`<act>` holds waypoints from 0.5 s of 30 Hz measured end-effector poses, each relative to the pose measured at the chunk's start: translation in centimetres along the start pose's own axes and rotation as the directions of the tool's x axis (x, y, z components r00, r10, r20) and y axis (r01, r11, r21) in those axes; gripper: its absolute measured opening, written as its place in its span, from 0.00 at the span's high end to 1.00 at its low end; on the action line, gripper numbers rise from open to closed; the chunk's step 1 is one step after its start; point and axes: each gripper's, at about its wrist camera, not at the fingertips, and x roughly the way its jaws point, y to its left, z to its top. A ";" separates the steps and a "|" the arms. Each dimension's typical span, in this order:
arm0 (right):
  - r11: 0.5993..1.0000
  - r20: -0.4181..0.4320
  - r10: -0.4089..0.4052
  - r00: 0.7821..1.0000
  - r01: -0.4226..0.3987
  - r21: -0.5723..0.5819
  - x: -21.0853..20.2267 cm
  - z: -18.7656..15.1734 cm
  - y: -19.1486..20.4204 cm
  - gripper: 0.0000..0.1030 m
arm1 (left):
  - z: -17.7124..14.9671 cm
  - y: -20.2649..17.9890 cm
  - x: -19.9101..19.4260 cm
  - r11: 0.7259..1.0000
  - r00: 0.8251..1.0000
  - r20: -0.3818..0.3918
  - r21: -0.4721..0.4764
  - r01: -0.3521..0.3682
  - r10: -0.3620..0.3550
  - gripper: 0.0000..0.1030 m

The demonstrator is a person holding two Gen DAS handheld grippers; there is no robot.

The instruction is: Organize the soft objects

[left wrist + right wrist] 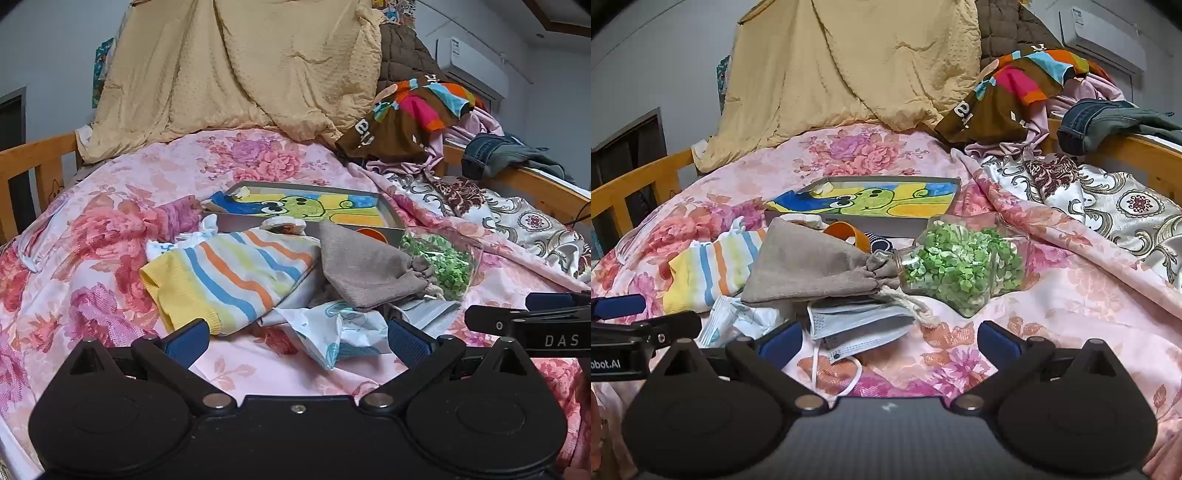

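Observation:
On the pink floral bedsheet [258, 365] lies a heap of soft things: a striped knit garment [229, 277] [713, 266], a grey drawstring pouch [365, 269] [809, 266], a crumpled white printed packet [332, 332] and a pale blue face mask [857, 325]. A clear jar of green bits [439, 262] [964, 266] lies on its side beside the pouch. Behind them is a flat box with a green cartoon picture [306, 206] [871, 199]. My left gripper [295, 341] is open, just short of the striped garment and packet. My right gripper [890, 341] is open over the mask's near edge, holding nothing.
A tan quilt [236, 66] is piled at the headboard, with a brown multicoloured garment [406, 114], jeans [495, 151] and a patterned cloth [517, 218] along the right wooden rail [535, 184]. A wooden rail [33, 162] also runs on the left. An orange band [846, 230] peeks out behind the pouch.

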 end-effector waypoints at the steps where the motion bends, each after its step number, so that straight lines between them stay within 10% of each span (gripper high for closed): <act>1: 1.000 -0.004 0.000 1.000 0.000 0.001 0.0 0.0 0.0 0.00 | 0.0 0.0 0.0 1.000 1.000 0.002 -0.001 -0.002 0.002 0.01; 15: 1.000 -0.004 0.000 1.000 0.000 0.000 0.0 0.0 0.0 0.00 | -0.3 -0.4 0.1 1.000 1.000 0.004 0.004 0.008 -0.008 0.01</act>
